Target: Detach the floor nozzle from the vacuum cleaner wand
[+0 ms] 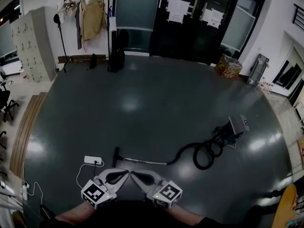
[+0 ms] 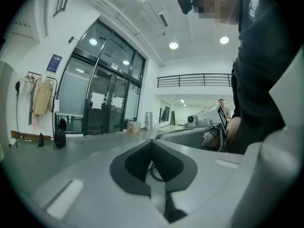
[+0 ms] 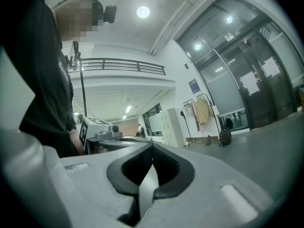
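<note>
The left gripper (image 2: 152, 144) has its jaws shut tip to tip, the dark pads meeting in a seam with nothing between them. The right gripper (image 3: 152, 147) is the same: jaws closed on each other and empty. From the head view, both are held low and near the person, the left gripper (image 1: 124, 174) and right gripper (image 1: 135, 175) angled inward so that their tips come close together.

Just beyond those tips, on the dark grey floor (image 1: 142, 99), lies the vacuum cleaner. Its black floor nozzle (image 1: 115, 156) is at the left end, joined to the thin silver wand (image 1: 142, 162), which runs to the right along the floor. Neither gripper touches the nozzle or the wand. The wand leads into a black hose (image 1: 205, 155) coiled in loops, and farther right sits the vacuum body (image 1: 233, 128). A white power strip (image 1: 93, 160) lies just left of the nozzle, its white cable trailing toward the near left.

At the far wall stand a coat rack (image 1: 92, 13) hung with clothes, grey lockers (image 1: 31, 44) at the far left, and dark glass doors (image 1: 190, 18).
</note>
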A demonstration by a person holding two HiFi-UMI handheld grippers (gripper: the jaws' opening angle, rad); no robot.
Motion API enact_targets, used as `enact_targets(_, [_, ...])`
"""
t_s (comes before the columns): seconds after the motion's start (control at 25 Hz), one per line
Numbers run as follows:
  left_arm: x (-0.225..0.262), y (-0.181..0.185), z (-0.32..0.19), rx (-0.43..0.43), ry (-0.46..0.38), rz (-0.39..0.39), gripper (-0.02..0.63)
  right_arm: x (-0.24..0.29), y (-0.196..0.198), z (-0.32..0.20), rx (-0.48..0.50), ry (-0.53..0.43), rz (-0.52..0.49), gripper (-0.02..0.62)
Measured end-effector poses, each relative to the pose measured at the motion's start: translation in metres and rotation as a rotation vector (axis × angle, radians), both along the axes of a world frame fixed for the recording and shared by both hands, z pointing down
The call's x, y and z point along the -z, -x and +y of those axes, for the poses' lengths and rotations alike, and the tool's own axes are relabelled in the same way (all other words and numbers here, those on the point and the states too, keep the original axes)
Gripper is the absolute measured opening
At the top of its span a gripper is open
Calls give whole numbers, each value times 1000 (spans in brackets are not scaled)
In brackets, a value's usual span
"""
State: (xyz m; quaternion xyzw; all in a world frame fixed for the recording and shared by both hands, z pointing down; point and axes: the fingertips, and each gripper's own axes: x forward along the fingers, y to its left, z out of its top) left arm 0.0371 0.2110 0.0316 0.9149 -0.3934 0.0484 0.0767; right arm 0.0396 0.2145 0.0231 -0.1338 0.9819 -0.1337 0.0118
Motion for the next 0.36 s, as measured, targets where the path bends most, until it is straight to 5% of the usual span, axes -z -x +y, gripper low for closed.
enact_targets(0.36, [-1, 6, 2, 1, 11, -6, -3, -7, 6, -3, 3, 19, 4, -3])
